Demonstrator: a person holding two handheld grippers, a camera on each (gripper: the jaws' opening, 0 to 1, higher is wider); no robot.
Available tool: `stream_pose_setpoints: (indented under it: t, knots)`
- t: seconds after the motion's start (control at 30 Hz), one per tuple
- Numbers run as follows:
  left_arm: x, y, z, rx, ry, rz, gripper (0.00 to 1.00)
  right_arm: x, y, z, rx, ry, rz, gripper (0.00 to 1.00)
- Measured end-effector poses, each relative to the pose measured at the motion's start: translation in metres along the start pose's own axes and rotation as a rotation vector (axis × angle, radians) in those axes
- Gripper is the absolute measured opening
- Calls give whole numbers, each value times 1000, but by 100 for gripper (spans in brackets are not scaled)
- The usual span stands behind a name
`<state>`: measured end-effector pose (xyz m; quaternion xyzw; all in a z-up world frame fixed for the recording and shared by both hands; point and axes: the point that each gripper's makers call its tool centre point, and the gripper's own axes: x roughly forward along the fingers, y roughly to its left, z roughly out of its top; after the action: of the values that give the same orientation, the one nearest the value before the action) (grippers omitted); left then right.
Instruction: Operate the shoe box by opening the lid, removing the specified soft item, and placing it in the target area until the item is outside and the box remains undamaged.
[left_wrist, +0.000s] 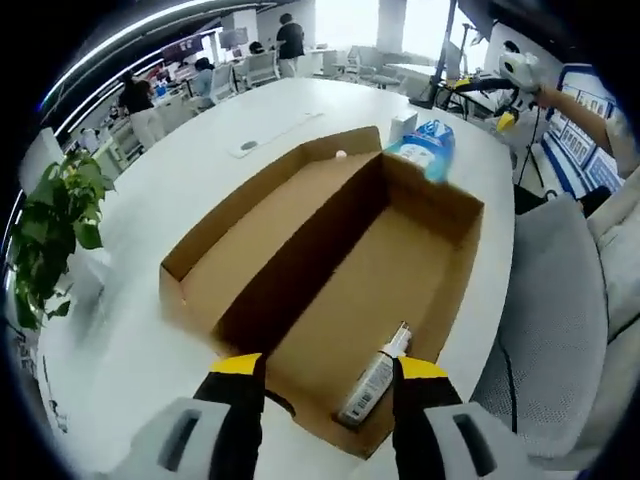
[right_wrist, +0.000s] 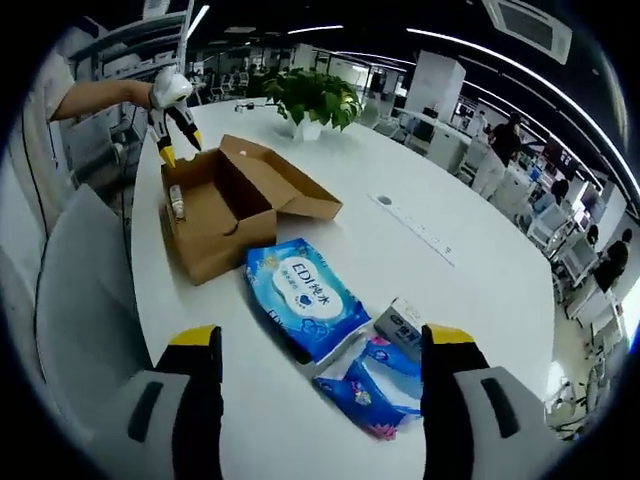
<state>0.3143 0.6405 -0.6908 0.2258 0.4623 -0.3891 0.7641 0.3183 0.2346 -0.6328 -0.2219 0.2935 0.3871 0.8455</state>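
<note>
Hovering wide open over the shoe box (left_wrist: 330, 290) near the desk (left_wrist: 200, 180) edge, the left claw (left_wrist: 330, 372) is nearest the small tube (left_wrist: 372, 385), lying lengthwise between its jaws; the right claw (right_wrist: 320, 345) waits open above the wet wipes pack (right_wrist: 305, 295).

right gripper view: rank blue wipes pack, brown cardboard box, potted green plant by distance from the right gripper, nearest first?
From the right gripper:
1. Blue soft wipes pack with a white label, flat on the white table just ahead of the jaws.
2. Open brown cardboard shoe box, beyond the pack, up and left in the view.
3. Potted green leafy plant, farthest, past the box near the table's far end.
</note>
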Motion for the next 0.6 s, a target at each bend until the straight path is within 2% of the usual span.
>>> stream_pose_setpoints:
  t: [0.3,0.6]
  knots:
    - [14,-3,7,114,65,-80,59,-7,28,-2,71,-30,-8,84]
    - [31,-8,-2,248,167,-175,62,-13,50,1,150,-86,-26,94]
